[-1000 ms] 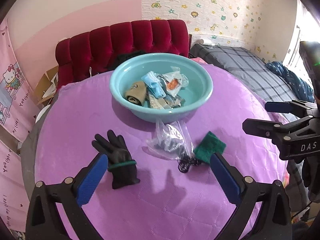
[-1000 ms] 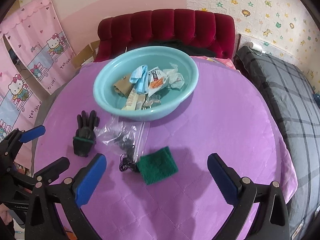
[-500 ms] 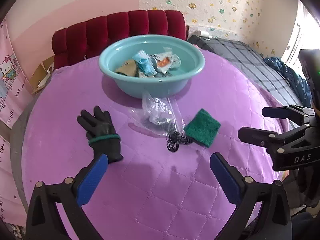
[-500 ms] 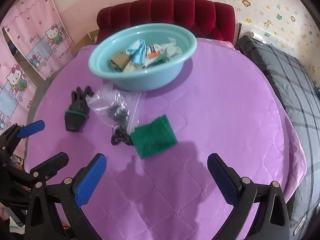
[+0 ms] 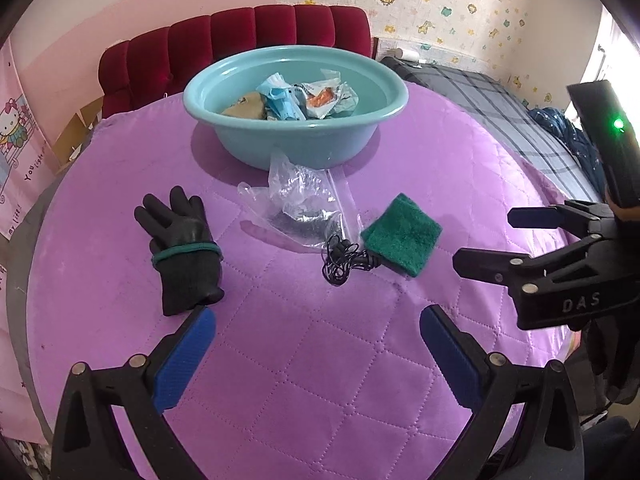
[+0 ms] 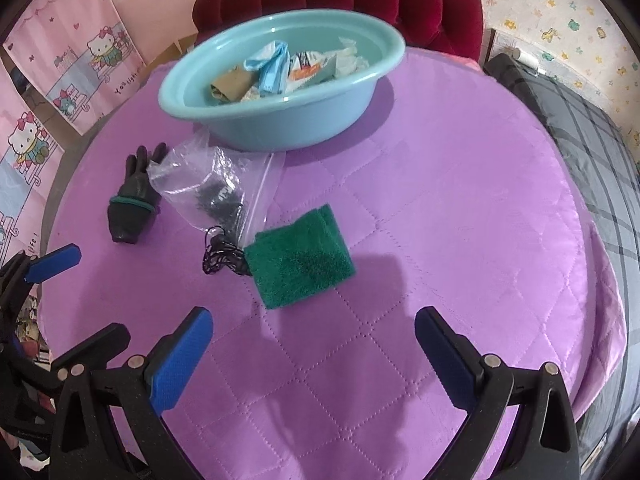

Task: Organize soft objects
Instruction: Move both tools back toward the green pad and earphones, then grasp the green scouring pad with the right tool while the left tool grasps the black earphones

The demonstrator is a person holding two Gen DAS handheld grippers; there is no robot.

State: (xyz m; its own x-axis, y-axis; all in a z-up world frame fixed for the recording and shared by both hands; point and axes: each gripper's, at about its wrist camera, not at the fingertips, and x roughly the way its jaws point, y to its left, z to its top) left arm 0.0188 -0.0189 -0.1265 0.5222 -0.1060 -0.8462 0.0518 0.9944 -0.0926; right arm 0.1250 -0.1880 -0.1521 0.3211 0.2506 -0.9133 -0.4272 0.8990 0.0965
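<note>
A teal basin (image 5: 296,142) (image 6: 280,120) with several soft items inside stands at the far middle of the purple round table (image 5: 320,360). In front of it lie a black glove (image 5: 182,250) (image 6: 134,204), a clear plastic bag (image 5: 298,204) (image 6: 212,184), a black cord (image 5: 344,260) (image 6: 222,256) and a green cloth (image 5: 402,234) (image 6: 300,258). My left gripper (image 5: 316,332) is open and empty, its left finger near the glove's cuff. My right gripper (image 6: 314,336) is open and empty, just short of the green cloth.
A red tufted headboard (image 5: 240,44) stands behind the table. A bed with a grey plaid cover (image 6: 580,132) lies to the right. Pink cartoon hangings (image 6: 60,80) are on the left. My right gripper shows at the right of the left wrist view (image 5: 560,256).
Both grippers have moved lower and closer to the items on the table. The glove and the green cloth look larger and nearer. Both stay open.
</note>
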